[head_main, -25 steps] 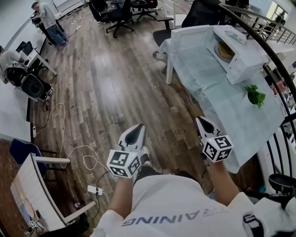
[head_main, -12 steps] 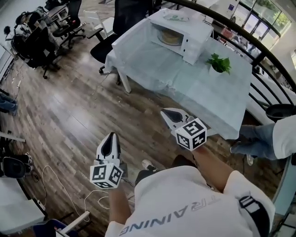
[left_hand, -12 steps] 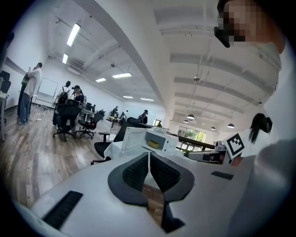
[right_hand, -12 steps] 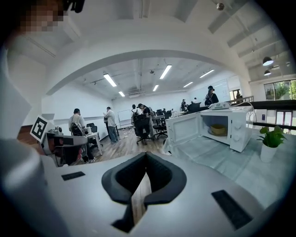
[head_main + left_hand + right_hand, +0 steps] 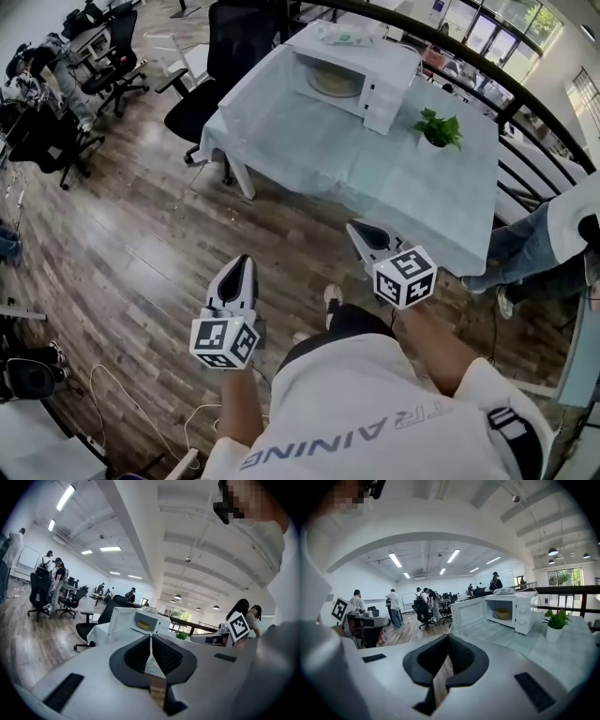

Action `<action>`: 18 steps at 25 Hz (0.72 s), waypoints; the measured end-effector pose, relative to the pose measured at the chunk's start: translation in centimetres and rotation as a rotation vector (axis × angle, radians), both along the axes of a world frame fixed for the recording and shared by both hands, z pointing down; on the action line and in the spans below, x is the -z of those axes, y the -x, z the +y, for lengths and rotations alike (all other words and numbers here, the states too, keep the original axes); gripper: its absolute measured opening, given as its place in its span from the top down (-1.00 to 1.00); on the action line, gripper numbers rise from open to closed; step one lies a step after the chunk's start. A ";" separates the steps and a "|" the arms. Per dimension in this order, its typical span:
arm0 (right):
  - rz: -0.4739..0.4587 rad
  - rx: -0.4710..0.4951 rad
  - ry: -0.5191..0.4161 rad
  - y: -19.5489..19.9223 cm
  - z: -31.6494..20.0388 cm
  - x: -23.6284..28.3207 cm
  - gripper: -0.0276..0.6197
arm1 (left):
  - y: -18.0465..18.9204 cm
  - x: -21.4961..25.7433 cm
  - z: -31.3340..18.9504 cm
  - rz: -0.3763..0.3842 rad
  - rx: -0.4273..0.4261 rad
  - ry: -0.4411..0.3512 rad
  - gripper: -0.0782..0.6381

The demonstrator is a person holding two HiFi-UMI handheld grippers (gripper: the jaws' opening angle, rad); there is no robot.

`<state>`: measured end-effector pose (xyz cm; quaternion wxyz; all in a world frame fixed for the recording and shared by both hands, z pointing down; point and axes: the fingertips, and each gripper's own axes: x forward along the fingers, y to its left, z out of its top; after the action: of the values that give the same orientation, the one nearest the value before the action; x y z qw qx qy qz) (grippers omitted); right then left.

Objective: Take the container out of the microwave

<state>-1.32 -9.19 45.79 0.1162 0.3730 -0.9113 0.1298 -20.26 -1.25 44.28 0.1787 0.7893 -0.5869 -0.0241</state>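
Observation:
A white microwave [image 5: 364, 77] stands with its door swung open at the far end of a cloth-covered table [image 5: 375, 173]. Inside it sits a round tan container [image 5: 335, 82], also seen in the left gripper view [image 5: 143, 625] and the right gripper view [image 5: 503, 613]. Both grippers hover over the wooden floor, well short of the table. My left gripper [image 5: 241, 263] is shut and empty, and points toward the table's near left corner. My right gripper [image 5: 357, 231] is shut with nothing in it, close to the table's front edge.
A small potted plant [image 5: 438, 129] stands on the table to the right of the microwave. Black office chairs [image 5: 202, 89] crowd the table's left end. A curved dark railing [image 5: 530, 117] runs behind. Another person's legs [image 5: 525, 248] stand at the right.
The view has swung round, so the table and microwave moved from the upper right to the upper middle. Both grippers travelled with the turn and still stand shut.

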 end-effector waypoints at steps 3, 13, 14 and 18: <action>0.000 -0.045 0.003 -1.2 -1.8 -0.4 0.85 | -0.7 -0.3 -2.4 0.000 -0.040 -0.003 0.66; 0.008 -0.089 0.009 -2.4 -9.8 -0.7 0.85 | -1.9 -0.2 -11.4 0.004 -0.089 -0.006 0.66; 0.010 -0.091 0.010 -2.6 -10.7 -0.7 0.85 | -2.0 -0.2 -12.5 0.008 -0.091 -0.005 0.66; 0.018 -0.097 0.015 -3.6 -15.1 -0.9 0.85 | -3.1 -0.3 -17.3 0.011 -0.105 -0.006 0.66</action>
<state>2.24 -24.26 46.69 0.1210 0.4172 -0.8900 0.1388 -17.19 -18.55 44.57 0.1807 0.8194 -0.5436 -0.0205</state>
